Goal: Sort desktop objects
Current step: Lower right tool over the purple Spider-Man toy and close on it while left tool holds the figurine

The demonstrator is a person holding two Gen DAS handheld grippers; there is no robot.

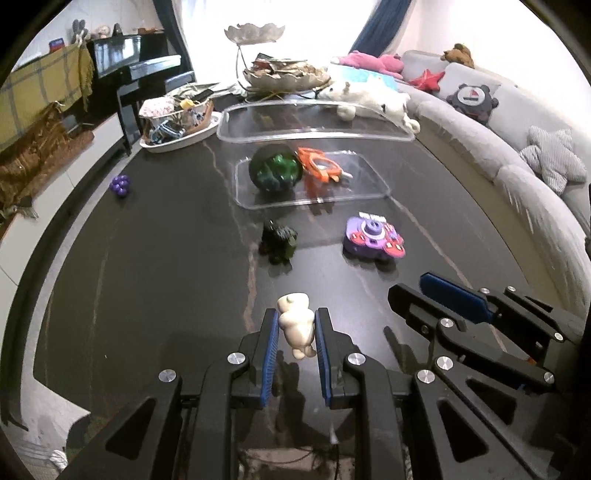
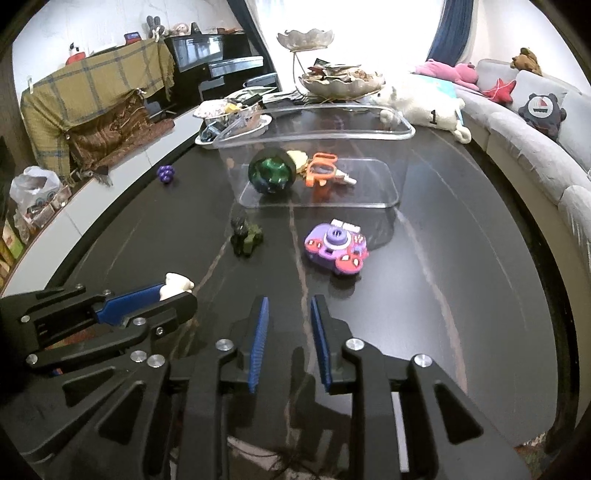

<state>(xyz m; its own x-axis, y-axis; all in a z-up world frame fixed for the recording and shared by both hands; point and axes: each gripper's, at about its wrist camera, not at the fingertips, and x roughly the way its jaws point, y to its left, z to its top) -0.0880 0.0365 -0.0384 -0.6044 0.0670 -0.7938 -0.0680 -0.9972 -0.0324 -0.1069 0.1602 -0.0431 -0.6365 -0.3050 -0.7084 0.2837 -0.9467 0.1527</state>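
My left tongs (image 1: 295, 332) clench the small cream plastic bear figurine (image 1: 295, 325), lifted clear for sorting into the clear plastic bin (image 1: 314, 201) at twelve o'clock. My right tongs (image 2: 288, 332) hang released, empty, ready for another toy.

window (image 1: 325, 22) glare — blown out | table dim | edges warped
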